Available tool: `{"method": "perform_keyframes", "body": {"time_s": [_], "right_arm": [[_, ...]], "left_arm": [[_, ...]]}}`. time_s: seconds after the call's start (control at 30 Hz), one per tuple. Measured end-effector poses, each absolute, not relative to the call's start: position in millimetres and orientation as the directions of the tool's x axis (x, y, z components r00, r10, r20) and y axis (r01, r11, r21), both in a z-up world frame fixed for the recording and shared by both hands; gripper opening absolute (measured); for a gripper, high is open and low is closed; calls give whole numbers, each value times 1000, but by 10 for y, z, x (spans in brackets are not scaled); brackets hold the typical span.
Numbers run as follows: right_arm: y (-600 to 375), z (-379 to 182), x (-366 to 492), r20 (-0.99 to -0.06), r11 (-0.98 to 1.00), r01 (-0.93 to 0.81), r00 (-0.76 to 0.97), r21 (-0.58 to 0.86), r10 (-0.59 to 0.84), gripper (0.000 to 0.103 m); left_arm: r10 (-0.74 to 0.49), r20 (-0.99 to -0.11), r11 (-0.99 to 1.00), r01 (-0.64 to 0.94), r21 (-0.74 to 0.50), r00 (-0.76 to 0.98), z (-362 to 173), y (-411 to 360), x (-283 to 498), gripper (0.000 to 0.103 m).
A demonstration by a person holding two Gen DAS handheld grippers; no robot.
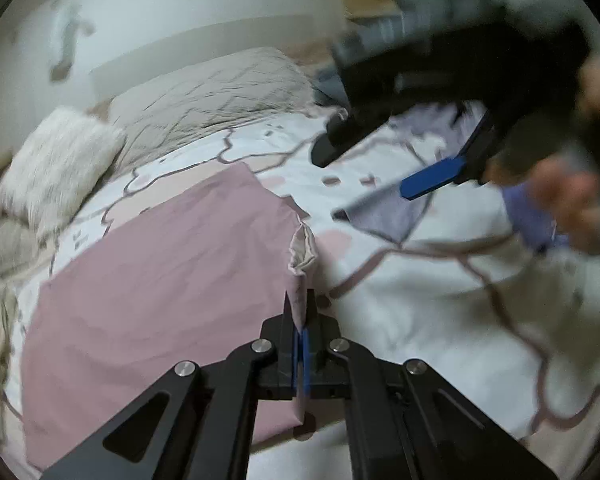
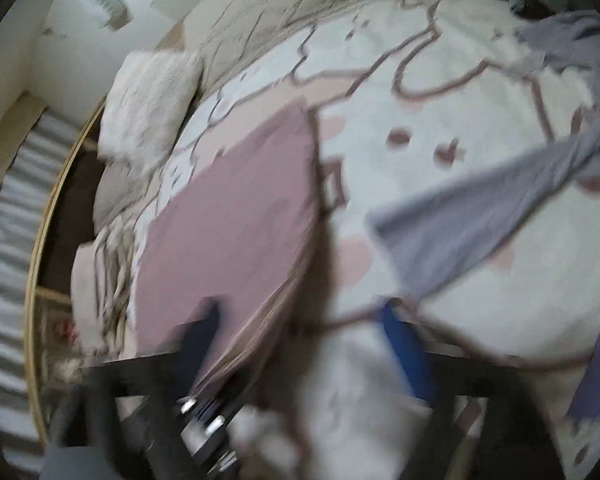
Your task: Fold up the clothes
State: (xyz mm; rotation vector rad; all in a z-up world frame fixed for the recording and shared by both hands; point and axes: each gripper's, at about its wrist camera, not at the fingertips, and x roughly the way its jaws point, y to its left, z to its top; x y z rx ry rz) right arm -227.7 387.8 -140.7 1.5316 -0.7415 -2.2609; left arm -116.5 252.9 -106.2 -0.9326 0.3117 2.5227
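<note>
Left tool (image 1: pixel 300 312) clamps smooth pink cloth's (image 1: pixel 160 280) puckered right edge; cloth lies flat on quilted bed (image 1: pixel 420 300). Right tool (image 2: pixel 304 320), blurred, jaws apart w/ nothing between; rumpled lilac garment (image 2: pixel 480 220) nearby, bare quilt between.

I see a bed (image 1: pixel 400 280) covered with a white quilt printed with pink patches and dark outlines. On it, to my left, a pink cloth (image 1: pixel 160 272) lies mostly flat, one edge raised off the quilt. Further right a grey-lilac garment (image 1: pixel 388 216) lies on the quilt, apart from the pink one. At the head end I make out a fluffy white cushion (image 1: pixel 56 164) next to a beige pillow (image 1: pixel 208 92) with dark branching lines.
</note>
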Motion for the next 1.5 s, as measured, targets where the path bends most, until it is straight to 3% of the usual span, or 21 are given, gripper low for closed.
{"method": "perform_keyframes", "body": {"time_s": [0.1,0.2,0.3,0.43,0.5,0.57,0.63,0.87,1.1,1.33,1.5], "right_arm": [[3891,-1458,-2655,-758,-812,-19,-371,583,-536,86],[3856,-1710,-3140,-712,-730,-77,-310,679,-630,86],[3816,-2096,-3521,-651,-624,-188,-256,759,-715,72],[3684,-2371,-3927,-654,-611,-235,-221,756,-724,58],[3602,-2441,-4096,-655,-615,-231,-203,754,-728,48],[3513,-2384,-4175,-668,-638,-198,-205,744,-715,20],[3442,-2264,-4197,-682,-662,-165,-222,731,-697,6],[2982,-1584,-4213,-706,-737,-11,-296,676,-643,6],[1743,-902,-4176,-696,-755,191,-298,627,-653,6],[309,-1067,-4224,-757,-774,254,-185,580,-627,6],[-405,-1409,-4189,-835,-829,279,-133,485,-533,6]], "left_arm": [[340,-649,-899,-438,-11,-681,-944,2388,-1164,2],[357,-652,-901,-432,-49,-669,-890,2309,-1227,2],[375,-661,-897,-434,-82,-650,-871,2258,-1286,2],[400,-659,-889,-444,-111,-636,-842,2239,-1304,2],[410,-663,-886,-445,-127,-626,-841,2232,-1314,2],[408,-669,-891,-431,-143,-621,-835,2178,-1325,2],[396,-679,-901,-403,-158,-619,-814,2069,-1321,2],[310,-659,-948,-273,-163,-685,-569,1361,-1201,2],[169,-655,-981,-58,-188,-737,-471,321,-997,2],[66,-721,-970,124,-208,-690,-753,-545,-907,2],[65,-775,-949,202,-243,-628,-1093,-913,-934,2]]}}
